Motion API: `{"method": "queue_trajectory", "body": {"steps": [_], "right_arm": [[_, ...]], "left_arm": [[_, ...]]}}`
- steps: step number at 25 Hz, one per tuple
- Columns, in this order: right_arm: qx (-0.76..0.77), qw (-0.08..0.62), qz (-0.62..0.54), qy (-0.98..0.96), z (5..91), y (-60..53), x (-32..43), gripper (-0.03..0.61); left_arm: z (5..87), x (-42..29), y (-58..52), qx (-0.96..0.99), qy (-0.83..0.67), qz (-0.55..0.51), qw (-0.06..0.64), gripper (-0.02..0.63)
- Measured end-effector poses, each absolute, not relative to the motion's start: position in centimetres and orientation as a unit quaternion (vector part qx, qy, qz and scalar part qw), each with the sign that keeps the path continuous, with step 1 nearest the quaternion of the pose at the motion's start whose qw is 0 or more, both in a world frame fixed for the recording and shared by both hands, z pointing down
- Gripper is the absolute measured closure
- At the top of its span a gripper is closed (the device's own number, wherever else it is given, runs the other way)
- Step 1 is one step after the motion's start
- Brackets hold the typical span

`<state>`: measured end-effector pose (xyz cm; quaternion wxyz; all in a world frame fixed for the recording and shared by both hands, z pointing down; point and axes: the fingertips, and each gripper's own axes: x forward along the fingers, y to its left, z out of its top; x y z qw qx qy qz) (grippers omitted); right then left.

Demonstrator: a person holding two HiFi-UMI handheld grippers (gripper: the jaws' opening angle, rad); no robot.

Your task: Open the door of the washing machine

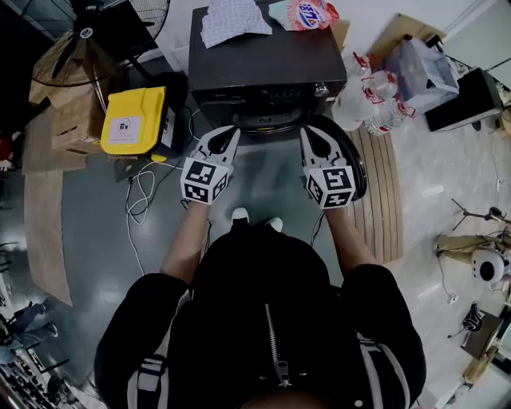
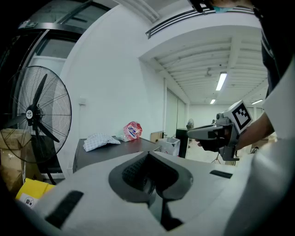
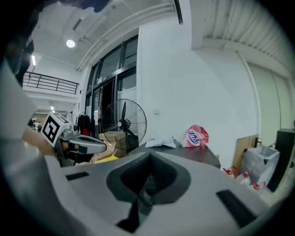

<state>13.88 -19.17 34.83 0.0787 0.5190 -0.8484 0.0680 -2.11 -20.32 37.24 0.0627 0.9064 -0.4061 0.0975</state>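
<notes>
The dark washing machine (image 1: 263,60) stands straight ahead of me, its round opening (image 1: 267,121) facing me. Its round dark door (image 1: 358,168) stands swung out to the right, under and behind my right gripper. Both grippers are held up side by side in front of the machine, touching nothing. My left gripper (image 1: 230,136) is shut and empty, just left of the opening. My right gripper (image 1: 311,136) is shut and empty, just right of it. In the left gripper view the jaws (image 2: 150,154) meet, with the right gripper (image 2: 203,133) beside them. In the right gripper view the jaws (image 3: 150,156) meet.
A checked cloth (image 1: 231,20) and a red-and-white bag (image 1: 307,14) lie on the machine. A yellow case (image 1: 136,120) and a standing fan (image 1: 96,32) are to the left. Bottle packs (image 1: 371,96) and a wooden pallet (image 1: 387,192) are to the right. Cables (image 1: 140,200) trail on the floor.
</notes>
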Motion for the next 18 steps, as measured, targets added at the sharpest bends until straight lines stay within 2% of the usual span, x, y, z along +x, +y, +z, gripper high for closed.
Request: {"method": "queue_trajectory", "body": {"steps": [18], "right_arm": [[0.524, 0.069, 0.079, -0.845, 34.93, -18.64, 14.77, 0.577]], "left_arm": [[37.42, -1.62, -19.85, 0.907, -0.405, 0.099, 0.064, 0.606]]}}
